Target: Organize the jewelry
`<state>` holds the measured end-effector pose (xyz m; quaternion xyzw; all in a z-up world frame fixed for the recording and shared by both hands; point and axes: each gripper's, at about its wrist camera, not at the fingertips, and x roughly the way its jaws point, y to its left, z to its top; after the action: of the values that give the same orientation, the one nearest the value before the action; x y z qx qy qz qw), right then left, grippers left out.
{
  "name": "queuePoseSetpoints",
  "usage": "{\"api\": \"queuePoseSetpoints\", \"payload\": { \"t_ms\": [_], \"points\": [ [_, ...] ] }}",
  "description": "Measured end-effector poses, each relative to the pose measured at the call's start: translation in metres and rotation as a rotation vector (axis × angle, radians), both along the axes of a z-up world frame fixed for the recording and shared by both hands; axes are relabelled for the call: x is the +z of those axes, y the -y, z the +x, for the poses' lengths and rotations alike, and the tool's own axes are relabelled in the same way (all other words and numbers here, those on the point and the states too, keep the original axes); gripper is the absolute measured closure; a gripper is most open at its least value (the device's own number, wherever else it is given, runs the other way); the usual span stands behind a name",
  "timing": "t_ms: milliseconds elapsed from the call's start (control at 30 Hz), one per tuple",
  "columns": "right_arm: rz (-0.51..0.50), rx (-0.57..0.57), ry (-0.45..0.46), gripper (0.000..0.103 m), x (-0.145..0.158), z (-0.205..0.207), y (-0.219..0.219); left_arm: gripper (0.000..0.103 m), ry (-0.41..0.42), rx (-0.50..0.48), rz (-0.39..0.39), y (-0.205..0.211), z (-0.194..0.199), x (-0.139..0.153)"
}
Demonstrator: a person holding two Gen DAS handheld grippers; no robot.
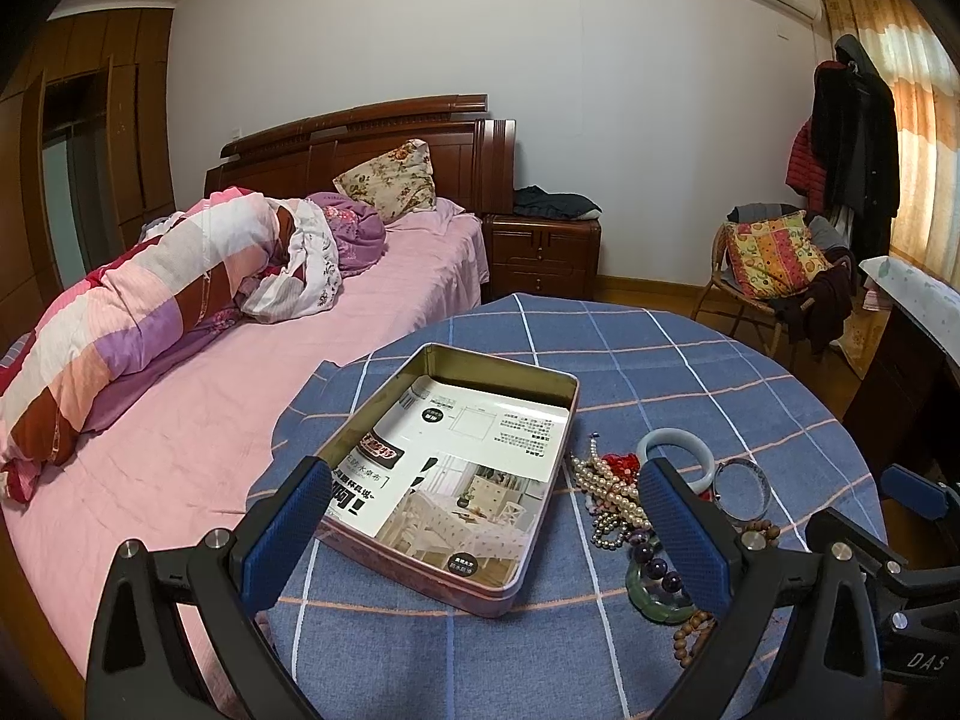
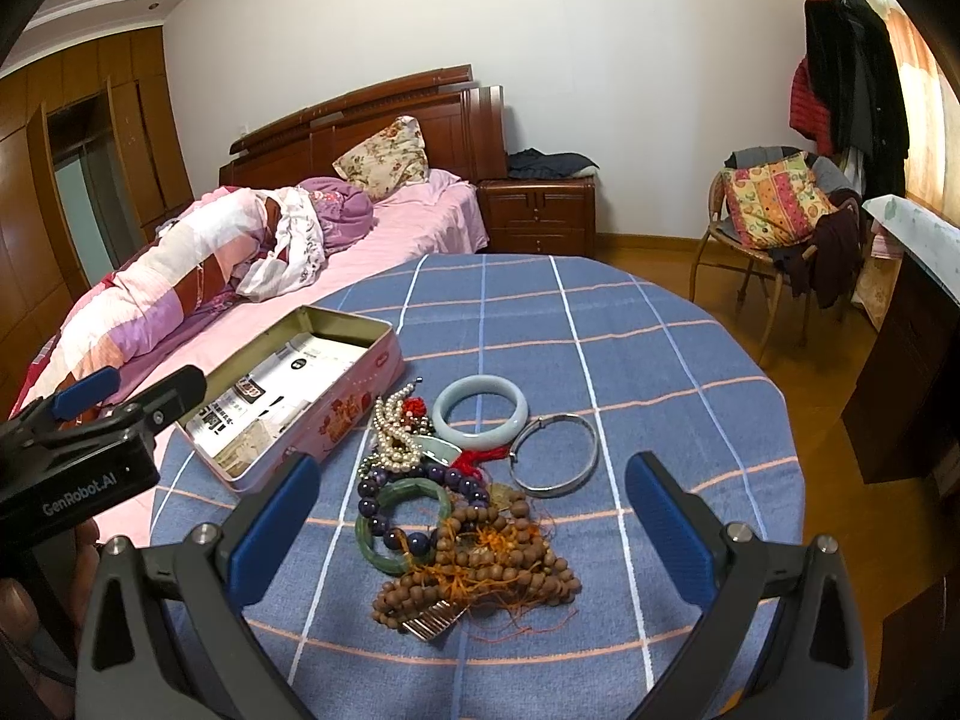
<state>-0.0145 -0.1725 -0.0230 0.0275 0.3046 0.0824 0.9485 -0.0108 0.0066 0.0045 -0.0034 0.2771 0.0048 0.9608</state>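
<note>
An open pink tin box (image 1: pixel 543 483) (image 2: pixel 354 414) lined with a printed leaflet sits on the blue checked tablecloth (image 2: pixel 630 360). To its right lies a jewelry heap: a pale jade bangle (image 2: pixel 480 411) (image 1: pixel 675 450), a silver bangle (image 2: pixel 555 453) (image 1: pixel 741 489), a pearl strand (image 2: pixel 393 432) (image 1: pixel 606 489), purple beads (image 2: pixel 414 540), a green bangle (image 2: pixel 372 543) and brown wooden beads (image 2: pixel 492 558). My left gripper (image 1: pixel 489 540) hangs open over the box's near end. My right gripper (image 2: pixel 471 525) stands open above the heap, empty.
A bed with a pink sheet (image 1: pixel 198 420) and rolled quilt borders the table on the left. A wooden nightstand (image 1: pixel 543 252) stands behind. A wicker chair with a patterned cushion (image 2: pixel 774 204) and a dark desk (image 2: pixel 900 360) are at the right.
</note>
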Motion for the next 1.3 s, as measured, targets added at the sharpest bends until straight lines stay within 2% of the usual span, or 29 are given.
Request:
{"api": "queuePoseSetpoints", "payload": {
  "t_ms": [533,767,967,1133,1300],
  "points": [
    [0.005,-0.002,-0.008,0.0,-0.003,-0.004,-0.003,0.001,-0.013,0.009,0.009,-0.002,0.002,-0.007],
    [-0.015,-0.01,-0.033,0.0,-0.016,-0.009,0.01,0.001,-0.04,0.011,0.019,-0.002,0.003,-0.026],
    [0.011,0.016,-0.129,0.023,-0.037,-0.002,0.016,0.001,-0.086,-0.042,0.02,0.01,0.007,-0.044],
    [0.027,0.061,-0.173,0.031,-0.045,0.003,0.013,0.001,-0.101,-0.051,0.02,0.012,0.01,-0.049],
    [0.061,0.098,-0.246,0.053,-0.058,0.011,0.015,0.001,-0.106,-0.055,0.016,0.012,0.011,-0.051]
  ]
}}
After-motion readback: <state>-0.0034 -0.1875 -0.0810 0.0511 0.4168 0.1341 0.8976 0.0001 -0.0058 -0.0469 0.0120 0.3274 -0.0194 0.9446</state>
